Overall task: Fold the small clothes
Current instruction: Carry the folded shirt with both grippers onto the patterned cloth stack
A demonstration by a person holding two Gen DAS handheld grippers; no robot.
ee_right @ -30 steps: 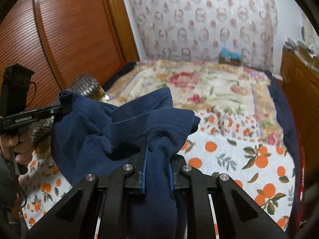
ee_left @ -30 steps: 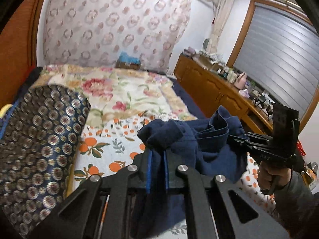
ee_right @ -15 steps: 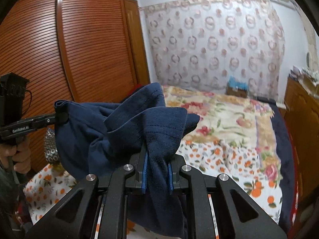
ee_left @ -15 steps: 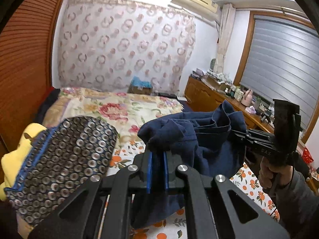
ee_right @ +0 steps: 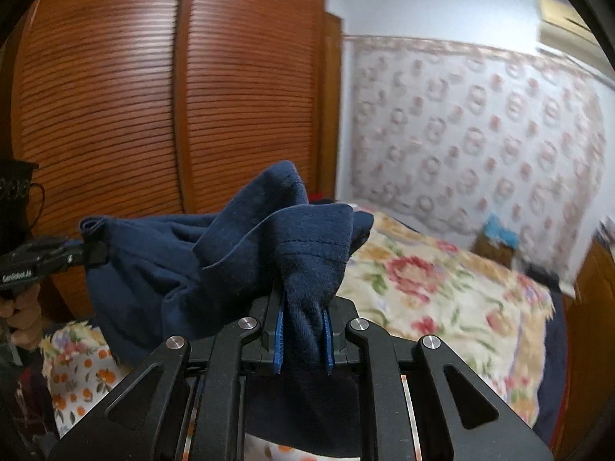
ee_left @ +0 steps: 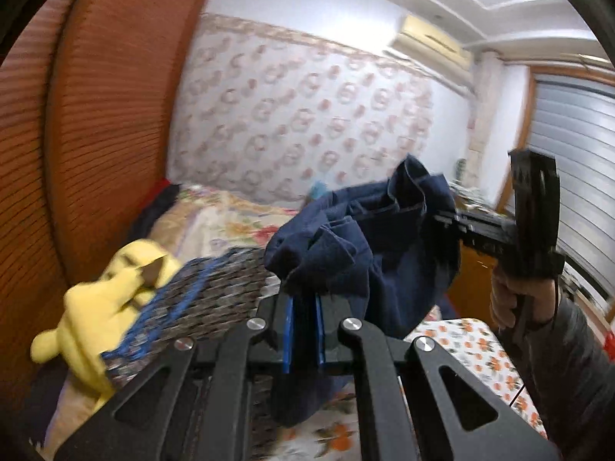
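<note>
- Left gripper (ee_left: pixel 303 330): jaws nearly closed, blue pads clamped on a bunched edge of the dark blue garment (ee_left: pixel 369 253). In the right wrist view the same gripper (ee_right: pixel 94 251) enters from the left edge and pinches one corner of the cloth.
- Right gripper (ee_right: pixel 301 340): jaws drawn in on a thick fold of the garment (ee_right: pixel 230 253), the cloth filling the gap between the blue pads. In the left wrist view this gripper (ee_left: pixel 442 217) reaches in from the right and grips the far edge of the cloth.
- Garment: held in the air between the two grippers, clear of the bed (ee_right: pixel 442 288), hanging crumpled and slack with loose folds drooping below both grips. Type of garment cannot be determined.
- Right hand (ee_left: pixel 515 299): closed around the right gripper's handle, grey sleeve (ee_left: pixel 569 365) below it. Left hand (ee_right: pixel 21 313): partly visible at the frame edge under the left gripper.
- Bed: covered with a floral quilt and an orange-print sheet (ee_left: pixel 476 349).
- On the bed by the left gripper: a patterned dark cushion (ee_left: pixel 215 296) with a yellow plush item (ee_left: pixel 103 307) touching it.
- Background: slatted wooden wardrobe doors (ee_right: pixel 161 107), patterned curtain (ee_right: pixel 480 134), wall air conditioner (ee_left: pixel 430 40). Both views are motion-blurred.
</note>
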